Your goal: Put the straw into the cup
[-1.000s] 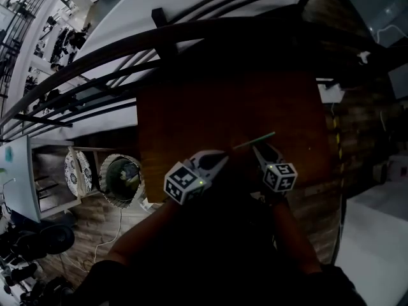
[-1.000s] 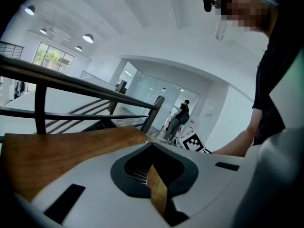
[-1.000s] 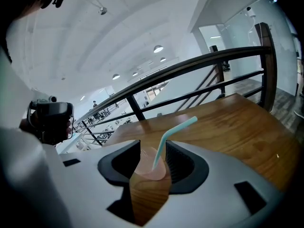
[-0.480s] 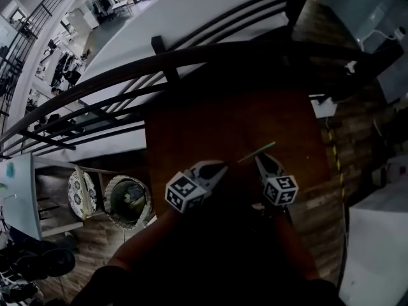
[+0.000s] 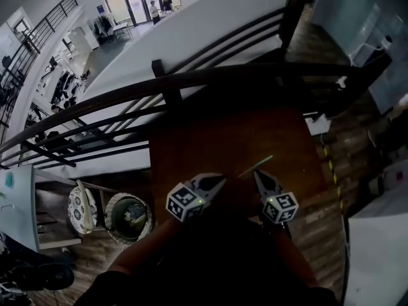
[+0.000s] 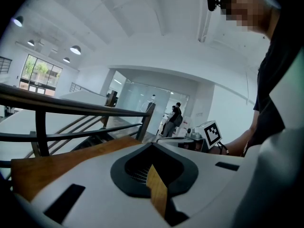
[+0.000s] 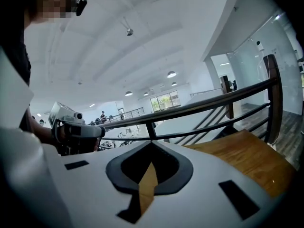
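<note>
Right tongs and left tongs pressed together over the brown wooden worktop

The right tongs have just been closing and their tips now meet, with nothing seen between them. The left pair is likewise closed and empty. The thin green straw sits just off the right tips (contact unclear), towards the worktop's near edge, right of middle.

No words, numbers or brand names can be read anywhere. The left cube and right cube bear only black-and-white square markers, seemingly without letters.
</note>
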Motion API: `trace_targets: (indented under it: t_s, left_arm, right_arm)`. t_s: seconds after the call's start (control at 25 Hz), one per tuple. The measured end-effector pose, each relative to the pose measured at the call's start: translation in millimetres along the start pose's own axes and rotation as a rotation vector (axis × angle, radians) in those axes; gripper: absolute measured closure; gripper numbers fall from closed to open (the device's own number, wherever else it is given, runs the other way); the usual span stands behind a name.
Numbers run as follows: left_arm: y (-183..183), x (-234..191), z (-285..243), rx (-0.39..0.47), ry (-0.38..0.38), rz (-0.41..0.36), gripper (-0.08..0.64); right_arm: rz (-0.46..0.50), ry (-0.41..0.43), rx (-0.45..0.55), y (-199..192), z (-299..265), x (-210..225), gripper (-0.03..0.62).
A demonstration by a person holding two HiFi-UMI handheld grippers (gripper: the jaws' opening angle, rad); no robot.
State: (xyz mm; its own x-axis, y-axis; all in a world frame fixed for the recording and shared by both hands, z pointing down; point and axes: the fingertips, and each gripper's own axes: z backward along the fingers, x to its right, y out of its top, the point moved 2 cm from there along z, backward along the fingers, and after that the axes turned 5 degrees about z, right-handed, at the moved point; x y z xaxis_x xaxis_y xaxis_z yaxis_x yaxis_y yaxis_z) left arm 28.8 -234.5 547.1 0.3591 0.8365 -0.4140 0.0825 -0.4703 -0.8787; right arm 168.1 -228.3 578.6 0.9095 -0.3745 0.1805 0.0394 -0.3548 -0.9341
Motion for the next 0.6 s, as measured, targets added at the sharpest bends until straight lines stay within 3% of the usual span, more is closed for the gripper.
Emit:
trace_targets:
  t_s: [0.6]
  left_arm:
    - [-3,9,21,0.084,-0.002,0.039,0.549]
  right_arm:
    - [0.089,0.031,-0.006,9,27,-39,0.581]
